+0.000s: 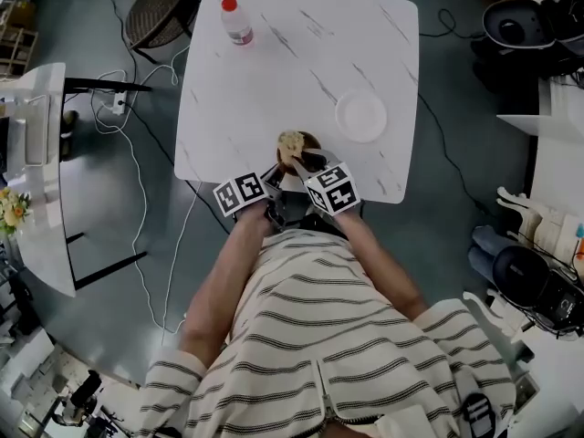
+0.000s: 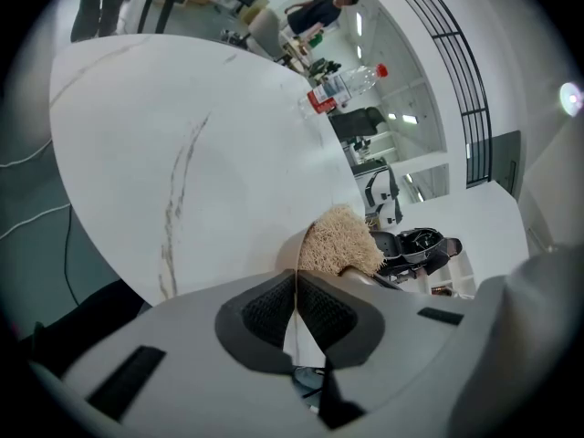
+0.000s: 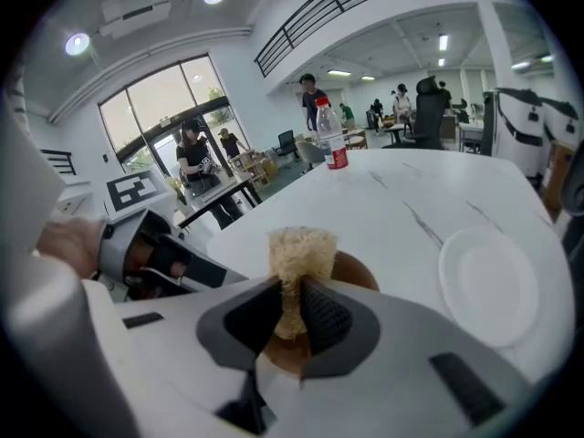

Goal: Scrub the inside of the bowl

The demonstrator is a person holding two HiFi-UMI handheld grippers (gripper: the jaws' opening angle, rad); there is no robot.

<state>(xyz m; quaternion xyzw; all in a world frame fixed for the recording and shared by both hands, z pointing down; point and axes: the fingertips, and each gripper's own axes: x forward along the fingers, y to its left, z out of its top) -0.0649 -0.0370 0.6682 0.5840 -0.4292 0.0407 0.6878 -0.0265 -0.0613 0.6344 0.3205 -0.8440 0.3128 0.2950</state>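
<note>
White marble-look table [image 1: 301, 44] carries everything. The work sits at its near edge, right in front of the person, prob. so both arms reach w/o stretching. Plate [image 1: 360, 117] lies just R of the work, nothing on it, apart from the bowl. Bottle [image 1: 235, 21], red cap, stands upright near the far L corner, well apart from the rest.

Bowl [image 3: 358, 270], brown, sits on the table at the near edge, btwn the two tools.

L hand-held gripper [image 2: 297, 301]: pads pressed together w/ only a thin edge btwn them, which reads as the bowl's rim. I judge it a steadying pinch, so the bowl won't skate or spin under scrubbing.

R hand-held gripper [image 3: 290, 307]: jaws closed on the lower part of the scrubber [image 3: 301, 245], a pale fibrous pad. Its free end sticks out past the tips, so fibre, not plastic, meets the bowl.

Scrubber is over the bowl's mouth; can't tell if it touches the inside. Step in hand, as I judge it: scrubbing about to start or under way. Risk: thin rim slipping out of the L pinch.
</note>
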